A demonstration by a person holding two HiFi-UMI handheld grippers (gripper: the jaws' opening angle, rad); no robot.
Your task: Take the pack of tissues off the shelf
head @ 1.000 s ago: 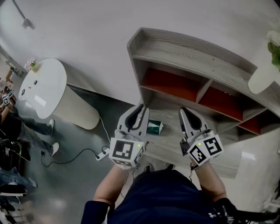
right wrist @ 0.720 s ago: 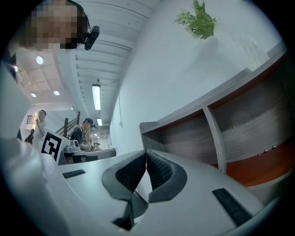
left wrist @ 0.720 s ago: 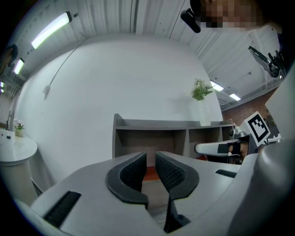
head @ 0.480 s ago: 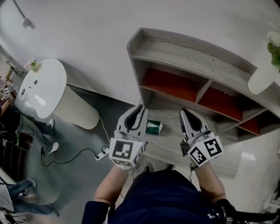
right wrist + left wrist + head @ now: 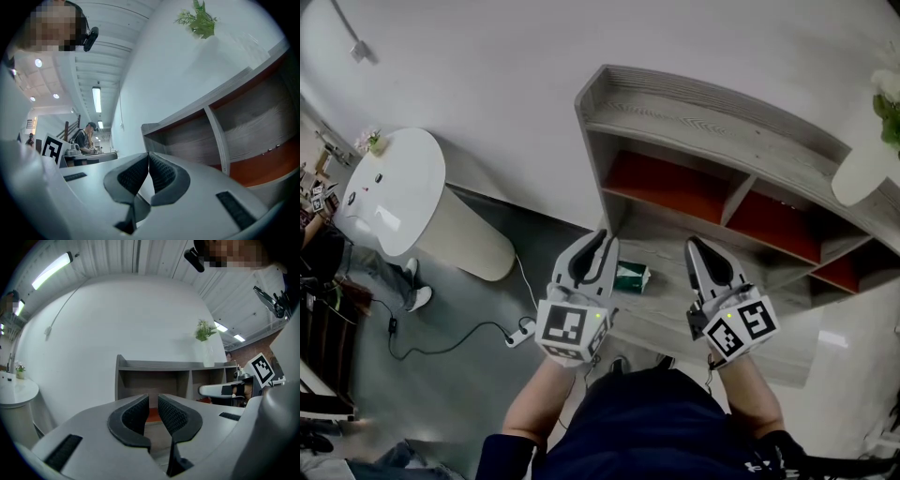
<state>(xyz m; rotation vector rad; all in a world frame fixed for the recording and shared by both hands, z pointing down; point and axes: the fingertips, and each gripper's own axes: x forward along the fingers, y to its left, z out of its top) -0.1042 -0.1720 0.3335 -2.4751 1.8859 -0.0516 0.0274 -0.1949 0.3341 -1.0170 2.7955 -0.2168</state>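
Grey wood-grain shelf [image 5: 703, 103] with red-backed compartments stands against the white wall. A white round-topped pedestal [image 5: 394, 187] stands on the floor well to the left of the shelf. A white vase [image 5: 861, 171] holding a green plant sits on the shelf's top board at its right end.

The left gripper [image 5: 599, 238] hangs in front of the shelf's lower board near its left end. Its claw is released, with a narrow gap between the pads and nothing in it. The right gripper [image 5: 695, 244] hangs before the same board, further right, clenched with the pad tips meeting on nothing.

The green pack of tissues [image 5: 631, 276] lies on the shelf's lower board, between the two grippers and just beside the left one. Neither claw has hold of it.

A white power strip [image 5: 521, 330] with a dark cable lies on the floor to the left of the shelf's foot.
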